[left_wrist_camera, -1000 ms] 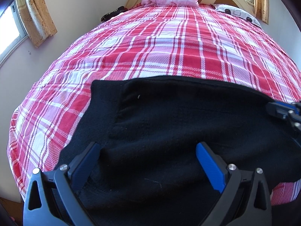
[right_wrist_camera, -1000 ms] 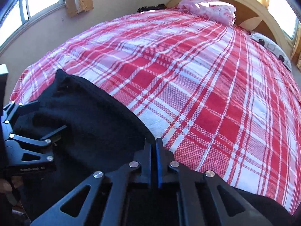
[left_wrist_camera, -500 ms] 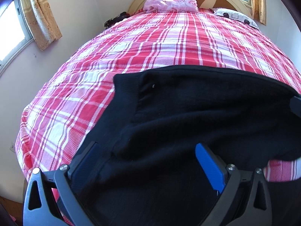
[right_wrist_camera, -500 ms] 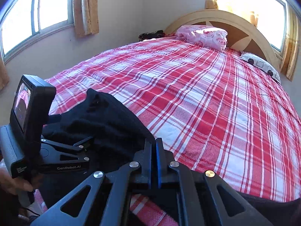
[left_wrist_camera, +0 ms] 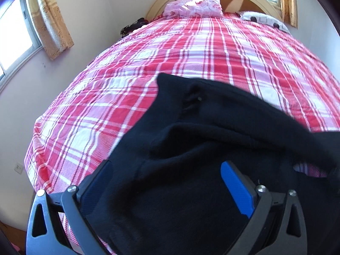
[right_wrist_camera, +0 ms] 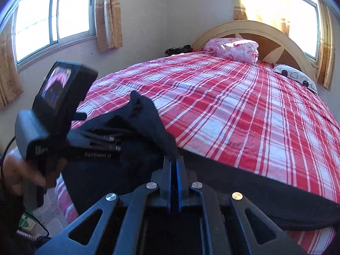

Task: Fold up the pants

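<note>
The black pants [left_wrist_camera: 191, 148] are lying bunched at the foot of the bed [left_wrist_camera: 191, 48], draped across the red plaid cover. The left gripper [left_wrist_camera: 167, 178] is standing wide, cloth heaped between its fingers, while the right gripper [right_wrist_camera: 174, 165] is pinching tight on the pants' edge.

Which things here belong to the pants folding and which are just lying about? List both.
Job: black pants, left gripper, right gripper, plaid bed.
Lying about: pink pillow, spotted pillow, dark bundle by the headboard.
</note>
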### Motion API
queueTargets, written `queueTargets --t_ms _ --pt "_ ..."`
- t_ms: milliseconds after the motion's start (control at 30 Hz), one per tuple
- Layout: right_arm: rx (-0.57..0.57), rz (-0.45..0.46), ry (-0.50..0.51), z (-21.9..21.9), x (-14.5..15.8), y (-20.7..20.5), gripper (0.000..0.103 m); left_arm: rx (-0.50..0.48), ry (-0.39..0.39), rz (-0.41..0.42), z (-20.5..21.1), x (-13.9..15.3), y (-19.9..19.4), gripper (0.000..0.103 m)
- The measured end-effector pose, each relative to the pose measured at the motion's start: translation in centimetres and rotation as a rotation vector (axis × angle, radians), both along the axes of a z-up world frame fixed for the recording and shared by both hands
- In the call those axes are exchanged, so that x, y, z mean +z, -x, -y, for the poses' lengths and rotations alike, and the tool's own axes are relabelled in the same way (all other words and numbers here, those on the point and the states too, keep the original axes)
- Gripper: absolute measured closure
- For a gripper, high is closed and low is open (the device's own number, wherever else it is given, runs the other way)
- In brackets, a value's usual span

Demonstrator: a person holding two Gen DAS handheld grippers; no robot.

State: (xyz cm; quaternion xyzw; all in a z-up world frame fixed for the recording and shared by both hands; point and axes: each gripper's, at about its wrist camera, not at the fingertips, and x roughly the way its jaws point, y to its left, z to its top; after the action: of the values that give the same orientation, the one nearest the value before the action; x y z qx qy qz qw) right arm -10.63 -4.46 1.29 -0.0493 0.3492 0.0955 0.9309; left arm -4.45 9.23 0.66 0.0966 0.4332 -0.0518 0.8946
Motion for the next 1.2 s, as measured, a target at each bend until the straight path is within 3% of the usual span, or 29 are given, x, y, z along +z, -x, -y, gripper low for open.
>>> queueTargets --t_ms 200,400,533,600,700,733,800,867,900,967,1033,1100,1200 --pt "0.029 -0.035 0.075 -2.1 -3.3 2.3 0.099 0.082 0.087 0.027 -3.6 2.3 -1.4 0.000" --pt "0.010 -0.056 0.067 -1.7 -5.0 2.5 0.099 0.031 0.160 -0.008 -1.4 3.7 -3.2 0.000" --pt "0.012 -0.048 0.125 -2.4 -6.0 2.9 0.099 -0.017 0.208 -0.061 1.0 3.2 -4.7 0.000" --pt "0.012 -0.032 0.157 -2.8 -6.2 3.1 0.099 -0.018 0.212 -0.140 2.2 2.0 -6.1 0.000" --pt "0.008 -0.022 0.169 -2.9 -6.3 3.2 0.099 0.006 0.280 -0.240 2.7 -0.2 -7.7 0.000" --pt "0.006 -0.020 0.163 -2.8 -6.3 3.2 0.099 0.012 0.299 -0.261 2.8 -0.7 -8.1 0.003" --pt "0.006 -0.013 0.169 -2.8 -6.4 3.3 0.099 0.040 0.297 -0.292 2.9 -1.8 -8.4 0.021" --pt "0.010 0.000 0.195 -3.2 -6.6 3.5 0.098 0.060 0.275 -0.268 2.8 -2.0 -8.3 0.040" --pt "0.009 0.005 0.199 -3.2 -6.7 3.6 0.098 0.064 0.284 -0.248 2.4 -1.9 -8.0 0.044" --pt "0.001 0.010 0.186 -3.1 -6.6 3.6 0.099 0.052 0.327 -0.233 1.4 -1.6 -7.6 0.072" --pt "-0.013 0.011 0.165 -2.8 -6.5 3.6 0.099 0.054 0.389 -0.213 0.0 -1.0 -7.1 0.086" --pt "-0.031 0.017 0.147 -2.4 -6.0 3.5 0.099 0.048 0.471 -0.193 -1.6 0.0 -6.2 0.089" --pt "-0.050 0.050 0.103 -1.9 -4.2 4.0 0.099 0.024 0.486 -0.132 -2.7 2.1 -4.3 0.089"
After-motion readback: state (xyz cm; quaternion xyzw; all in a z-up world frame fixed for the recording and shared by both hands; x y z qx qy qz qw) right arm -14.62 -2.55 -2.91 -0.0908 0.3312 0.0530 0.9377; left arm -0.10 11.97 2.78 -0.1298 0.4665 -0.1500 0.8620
